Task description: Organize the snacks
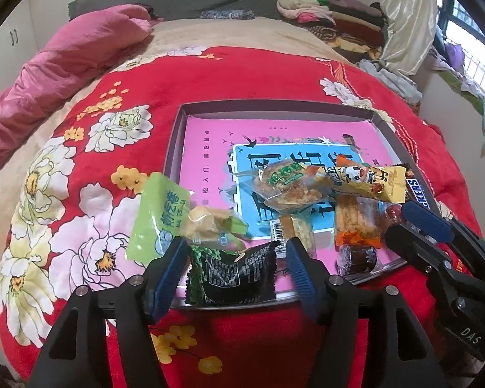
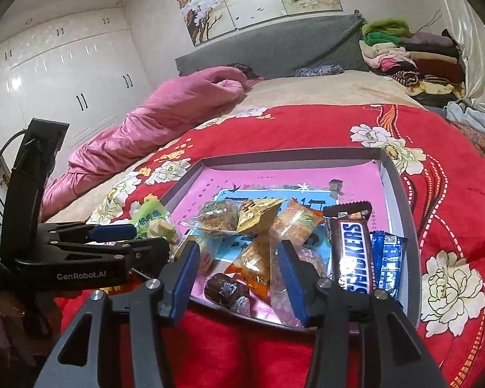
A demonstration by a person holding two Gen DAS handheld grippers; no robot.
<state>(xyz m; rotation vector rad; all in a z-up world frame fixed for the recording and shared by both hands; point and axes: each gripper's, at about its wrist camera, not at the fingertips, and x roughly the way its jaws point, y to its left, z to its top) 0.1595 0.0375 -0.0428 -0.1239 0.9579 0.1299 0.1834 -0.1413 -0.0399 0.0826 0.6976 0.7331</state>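
Left gripper [image 1: 234, 271] stands spread astride the black packet [image 1: 234, 274] at the tray's [image 1: 274, 108] near edge, pads clear of it, while the right gripper [image 2: 239, 271], also parted, straddles the orange packet [image 2: 255, 262] beside the Snickers bar [image 2: 355, 255].

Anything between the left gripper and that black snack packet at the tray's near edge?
Nothing visible. The black packet lies directly between the left gripper's open blue pads, at the near rim of the tray. The green packet sits just beyond, to the left.
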